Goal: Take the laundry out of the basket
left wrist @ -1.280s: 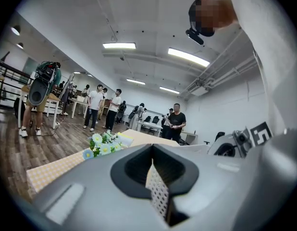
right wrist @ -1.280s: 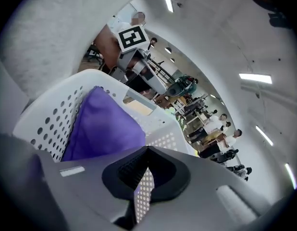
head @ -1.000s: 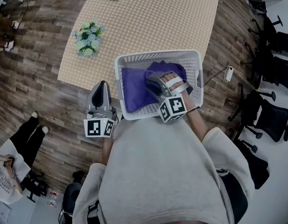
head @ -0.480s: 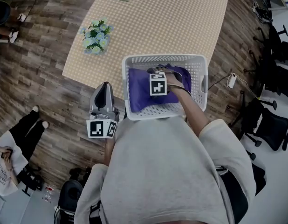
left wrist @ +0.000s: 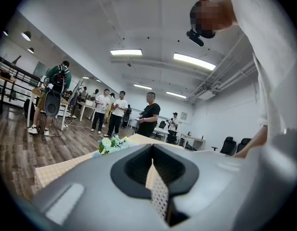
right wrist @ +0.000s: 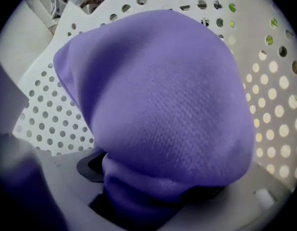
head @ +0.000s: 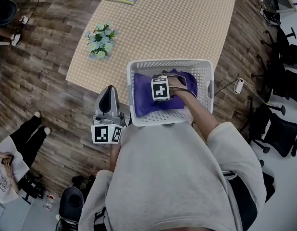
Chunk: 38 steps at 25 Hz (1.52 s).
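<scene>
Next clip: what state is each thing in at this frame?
basket: at the table's near edge, purple cloth inside.
purple cloth: bunched in the basket, between the right gripper's jaws.
right gripper: jaws closing round the cloth.
left gripper: shut, empty, beside the table.
flowers: on the table, untouched.

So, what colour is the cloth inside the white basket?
The cloth is plain purple; the right gripper view shows it best.

No legible text, label or number anywhere
</scene>
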Each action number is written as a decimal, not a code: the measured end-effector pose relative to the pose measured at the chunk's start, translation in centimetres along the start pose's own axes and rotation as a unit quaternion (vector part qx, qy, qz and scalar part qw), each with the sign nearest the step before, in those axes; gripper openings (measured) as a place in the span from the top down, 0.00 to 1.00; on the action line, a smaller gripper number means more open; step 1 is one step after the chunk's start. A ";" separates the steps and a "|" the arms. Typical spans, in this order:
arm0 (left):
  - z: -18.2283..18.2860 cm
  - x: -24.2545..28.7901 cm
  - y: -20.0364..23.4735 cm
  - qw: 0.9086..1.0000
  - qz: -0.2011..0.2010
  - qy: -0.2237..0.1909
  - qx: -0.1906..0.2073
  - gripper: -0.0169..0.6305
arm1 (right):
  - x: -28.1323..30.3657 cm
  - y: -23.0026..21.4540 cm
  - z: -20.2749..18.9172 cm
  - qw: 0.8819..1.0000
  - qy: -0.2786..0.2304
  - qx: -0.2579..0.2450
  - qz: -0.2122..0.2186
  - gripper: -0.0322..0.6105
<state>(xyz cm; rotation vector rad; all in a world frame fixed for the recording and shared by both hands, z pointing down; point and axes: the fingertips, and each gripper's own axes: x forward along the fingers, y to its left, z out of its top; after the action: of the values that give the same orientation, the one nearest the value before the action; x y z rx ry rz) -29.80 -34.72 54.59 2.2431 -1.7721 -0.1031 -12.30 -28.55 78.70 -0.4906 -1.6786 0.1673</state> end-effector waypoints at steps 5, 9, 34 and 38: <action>0.3 0.0 -0.4 1.000 -0.005 -0.007 -0.003 0.96 | -1.5 1.4 0.5 0.996 -0.029 -0.006 -0.085 0.47; 0.6 -0.1 -1.0 1.000 -0.009 -0.013 -0.003 0.96 | -2.2 1.9 0.7 0.983 -0.052 0.000 -0.175 0.53; 1.7 -1.9 -3.7 0.999 -0.017 -0.028 0.016 0.96 | -12.8 -2.9 1.0 0.865 -0.246 0.117 -0.421 0.67; 1.8 -2.0 -4.3 0.999 -0.020 -0.030 0.019 0.96 | -16.5 -1.4 0.7 0.823 -0.358 0.176 -0.405 0.67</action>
<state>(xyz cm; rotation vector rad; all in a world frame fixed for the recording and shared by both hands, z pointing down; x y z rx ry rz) -26.65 -32.25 51.50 2.3275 -1.7738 -0.1475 -11.76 -36.42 64.17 0.6784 -2.3741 0.0206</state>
